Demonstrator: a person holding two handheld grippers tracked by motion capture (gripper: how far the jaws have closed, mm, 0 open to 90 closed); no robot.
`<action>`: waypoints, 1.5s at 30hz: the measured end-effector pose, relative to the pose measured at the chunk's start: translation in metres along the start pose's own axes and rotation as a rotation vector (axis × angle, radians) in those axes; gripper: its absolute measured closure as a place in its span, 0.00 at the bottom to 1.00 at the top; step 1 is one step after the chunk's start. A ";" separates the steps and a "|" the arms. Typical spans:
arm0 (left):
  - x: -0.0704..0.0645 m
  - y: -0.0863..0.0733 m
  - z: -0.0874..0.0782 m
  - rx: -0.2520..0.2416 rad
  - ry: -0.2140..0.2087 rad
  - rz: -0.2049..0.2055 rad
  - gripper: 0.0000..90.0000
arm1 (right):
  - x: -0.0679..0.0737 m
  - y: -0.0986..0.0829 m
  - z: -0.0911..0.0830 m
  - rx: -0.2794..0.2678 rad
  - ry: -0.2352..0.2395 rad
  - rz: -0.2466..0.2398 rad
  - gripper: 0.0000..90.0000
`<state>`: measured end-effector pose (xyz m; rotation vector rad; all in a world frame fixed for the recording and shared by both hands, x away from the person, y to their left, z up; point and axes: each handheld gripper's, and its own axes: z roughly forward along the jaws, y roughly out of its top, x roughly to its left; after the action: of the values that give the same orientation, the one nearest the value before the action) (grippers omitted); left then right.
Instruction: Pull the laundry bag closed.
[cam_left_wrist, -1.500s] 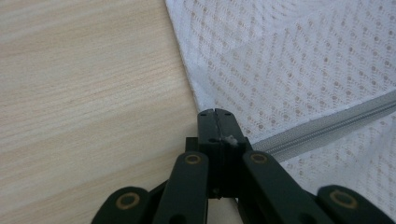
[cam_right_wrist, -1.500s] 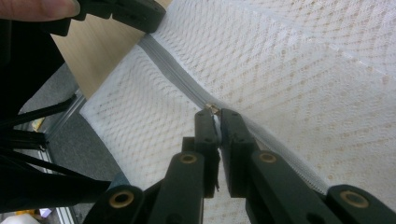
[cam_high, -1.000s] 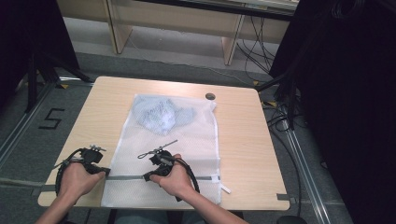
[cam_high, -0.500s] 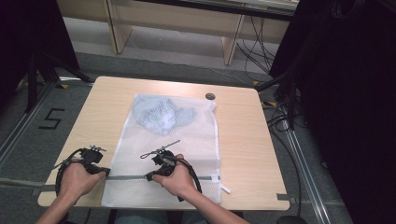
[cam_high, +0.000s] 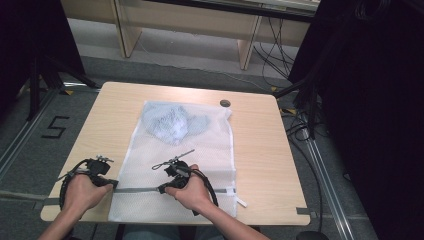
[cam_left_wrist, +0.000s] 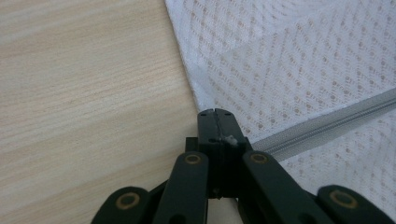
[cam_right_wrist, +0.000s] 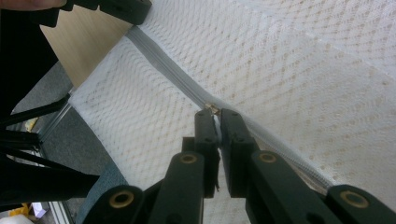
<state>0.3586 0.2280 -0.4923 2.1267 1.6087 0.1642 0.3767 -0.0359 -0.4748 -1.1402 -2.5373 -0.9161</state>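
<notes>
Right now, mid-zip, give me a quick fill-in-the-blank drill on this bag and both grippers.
1. The left gripper is clamped at the end of the grey ____.
2. The right gripper pinches the zipper's ____.
3. The mesh bag holds a crumpled ____ cloth.
4. The bag lies on a ____ table.

Missing words: zipper; slider; blue; wooden

The high view looks down from overhead; both gripper views sit close over the mesh bag's (cam_high: 175, 165) zipper (cam_left_wrist: 322, 128).
</notes>
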 end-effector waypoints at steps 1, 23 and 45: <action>0.000 0.000 0.000 0.001 0.000 0.003 1.00 | 0.000 0.000 -0.001 -0.003 -0.040 -0.007 0.96; 0.000 0.000 0.000 -0.001 0.000 0.000 1.00 | -0.007 -0.004 -0.009 -0.001 -0.046 -0.004 0.96; 0.000 0.000 0.000 -0.001 0.000 0.003 1.00 | -0.013 -0.008 -0.015 -0.002 -0.059 0.009 0.96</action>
<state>0.3585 0.2283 -0.4923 2.1285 1.6051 0.1655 0.3785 -0.0575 -0.4720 -1.1955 -2.5760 -0.8965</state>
